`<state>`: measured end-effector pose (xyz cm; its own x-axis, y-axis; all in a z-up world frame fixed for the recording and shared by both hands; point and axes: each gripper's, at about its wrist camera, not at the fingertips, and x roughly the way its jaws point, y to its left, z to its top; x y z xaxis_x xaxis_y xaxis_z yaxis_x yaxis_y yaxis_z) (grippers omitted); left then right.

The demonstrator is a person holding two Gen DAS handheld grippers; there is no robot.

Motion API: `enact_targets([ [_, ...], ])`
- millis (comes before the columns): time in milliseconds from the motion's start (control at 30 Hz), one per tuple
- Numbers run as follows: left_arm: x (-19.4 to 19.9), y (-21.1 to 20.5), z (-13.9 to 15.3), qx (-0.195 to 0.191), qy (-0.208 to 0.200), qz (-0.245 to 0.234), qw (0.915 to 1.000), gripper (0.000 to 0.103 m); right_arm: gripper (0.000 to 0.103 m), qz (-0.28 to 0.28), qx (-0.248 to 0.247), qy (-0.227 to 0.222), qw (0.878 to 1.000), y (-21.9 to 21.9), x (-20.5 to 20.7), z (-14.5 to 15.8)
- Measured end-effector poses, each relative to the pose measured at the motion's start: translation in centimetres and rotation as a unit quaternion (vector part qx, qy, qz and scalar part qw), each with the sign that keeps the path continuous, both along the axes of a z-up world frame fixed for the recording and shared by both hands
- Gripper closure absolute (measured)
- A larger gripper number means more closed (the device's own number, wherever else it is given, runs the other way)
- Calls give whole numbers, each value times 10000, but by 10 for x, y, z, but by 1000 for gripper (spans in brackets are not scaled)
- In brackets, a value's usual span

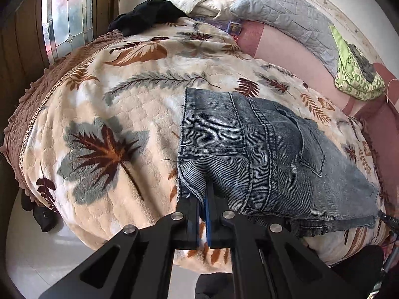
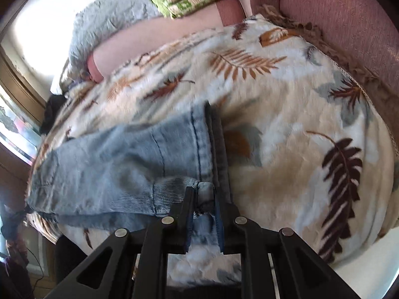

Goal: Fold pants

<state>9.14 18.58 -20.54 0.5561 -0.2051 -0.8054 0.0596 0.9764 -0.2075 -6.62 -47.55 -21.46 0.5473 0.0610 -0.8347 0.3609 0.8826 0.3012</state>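
Blue jeans lie folded on a leaf-patterned blanket on a bed. My left gripper is shut on the near left corner of the jeans, where a hem edge is pinched between the jaws. In the right wrist view the jeans stretch to the left. My right gripper is shut on their near right corner, by the dark waistband edge. This view is blurred by motion.
A grey quilted pillow, a green patterned cloth and a pink headboard cushion lie at the far side. A black garment sits by the window. The bed's near edge drops to a pale floor.
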Motion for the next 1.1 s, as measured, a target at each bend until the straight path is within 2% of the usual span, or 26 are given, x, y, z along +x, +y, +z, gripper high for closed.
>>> enact_targets([
  [33, 0, 0, 3, 11, -37, -14, 10000, 99, 84, 46, -29, 31, 10000, 1, -1, 0],
  [100, 0, 1, 9, -13, -100, -33, 9999, 99, 74, 112, -2, 195, 9997, 1, -1, 2],
  [133, 0, 2, 12, -36, -125, -36, 9999, 99, 64, 86, -23, 286, 9996, 1, 0, 5],
  [267, 1, 4, 16, -145, -90, -27, 9999, 99, 47, -17, -172, -15, 9998, -4, 10, 23],
  [367, 2, 5, 15, -166, -48, -4, 9999, 99, 47, -173, -95, -302, 9993, -13, 35, 33],
  [500, 1, 5, 17, -209, -33, 20, 9998, 99, 47, -322, 199, -134, 9992, -26, 82, 19],
  [533, 1, 6, 18, -218, -36, 19, 9998, 99, 49, -303, 302, -30, 9991, -30, 94, 11],
  [567, 0, 7, 19, -219, -46, 28, 9997, 99, 71, -234, 315, 83, 9992, -30, 103, 5],
  [600, 0, 7, 21, -229, -58, 29, 9997, 99, 87, -102, 184, 233, 9995, -26, 111, -1],
  [633, -1, 8, 22, -250, -66, 23, 9997, 99, 93, -70, -101, 388, 9992, -22, 116, -3],
  [667, -1, 8, 24, -259, -79, 15, 9996, 99, 93, -135, -245, 373, 9989, -21, 116, -2],
  [733, -1, 9, 26, -249, -89, 4, 9996, 99, 93, -347, -256, 11, 9991, -26, 108, 10],
  [800, 0, 9, 24, -226, -69, -3, 9997, 99, 93, -510, -272, -154, 9982, -31, 103, 16],
  [900, 0, 11, 20, -250, -11, 15, 9997, 99, 81, -639, -146, 94, 9978, -35, 99, 13],
  [933, -1, 11, 18, -261, 5, 16, 9997, 99, 74, -732, -170, 89, 9971, -37, 91, 17],
  [1033, -2, 11, 17, -266, 1, -5, 9996, 99, 38, -870, -243, -239, 9956, -30, 58, 33],
  [1100, -1, 11, 17, -269, 9, -6, 9996, 99, 38, -521, -168, -103, 9984, -20, 43, 31],
])
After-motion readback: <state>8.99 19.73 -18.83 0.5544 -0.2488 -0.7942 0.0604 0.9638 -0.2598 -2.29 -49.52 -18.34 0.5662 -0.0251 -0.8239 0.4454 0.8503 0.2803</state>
